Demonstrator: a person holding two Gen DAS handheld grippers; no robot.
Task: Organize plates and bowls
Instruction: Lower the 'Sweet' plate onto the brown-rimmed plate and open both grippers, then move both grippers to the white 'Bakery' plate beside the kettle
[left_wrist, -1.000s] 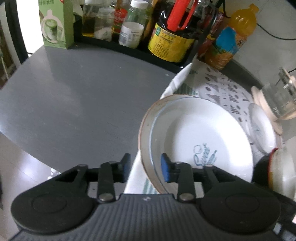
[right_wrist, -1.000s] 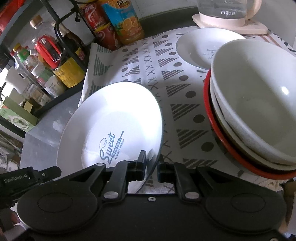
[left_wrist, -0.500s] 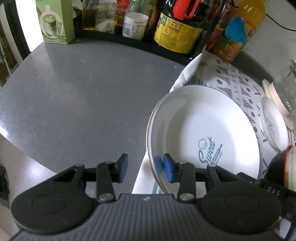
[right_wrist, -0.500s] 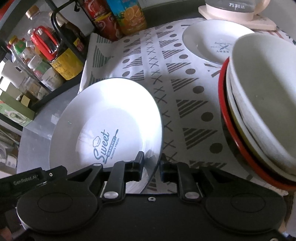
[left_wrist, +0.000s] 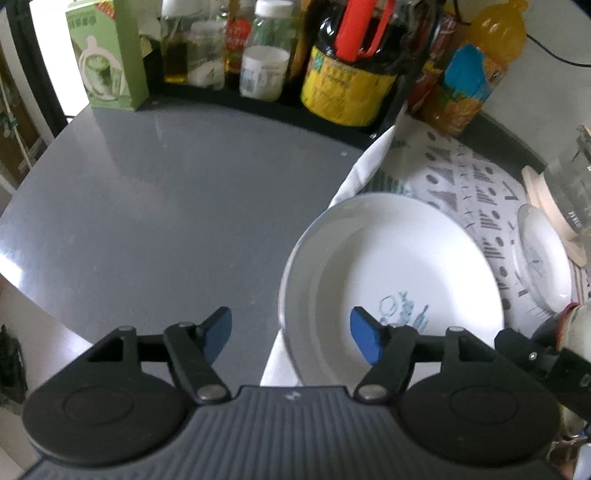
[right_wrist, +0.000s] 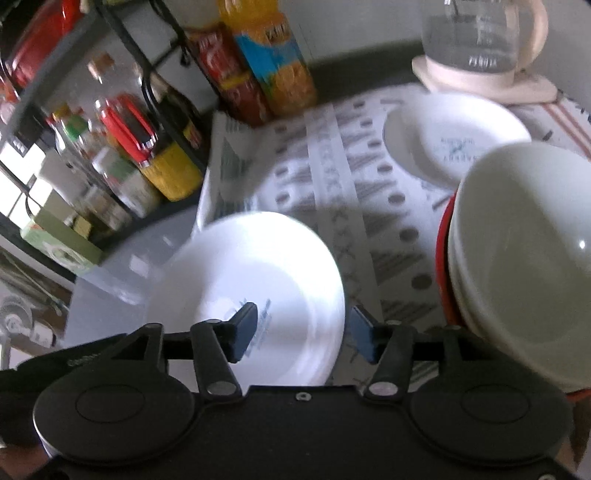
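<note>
the large white plate (left_wrist: 399, 273) with a blue printed mark lay on the patterned cloth (left_wrist: 476, 184) at the cloth's left edge, its left rim reaching over onto the bare grey table (left_wrist: 155, 206).

the left gripper (left_wrist: 290, 334) stood over the plate's left rim. its jaws had just been opening and stood well apart. the rim ran between the two blue pads (left_wrist: 364, 338), and neither pad pressed on it.

the right gripper (right_wrist: 301, 334) stood over the same plate's right rim, as seen from the right wrist view (right_wrist: 255, 291). its jaws had also just been opening and stood apart. the rim lay between them, near the right-hand pad; that view was blurred, and contact there could not be judged, though no clamping showed.

a smaller white plate (right_wrist: 454, 136) sat further back on the cloth, toward its far right corner, just in front of a glass kettle (right_wrist: 480, 33) on a pale base. a stack of bowls (right_wrist: 524, 258) stood at the right edge of the cloth, a pale bowl uppermost and a red rim showing below it.

at the far edge of the table stood a dark rack with bottles, among them a large dark bottle with a red handle (left_wrist: 354, 55), an orange drink bottle (left_wrist: 476, 62) and a green carton (left_wrist: 107, 59).
</note>
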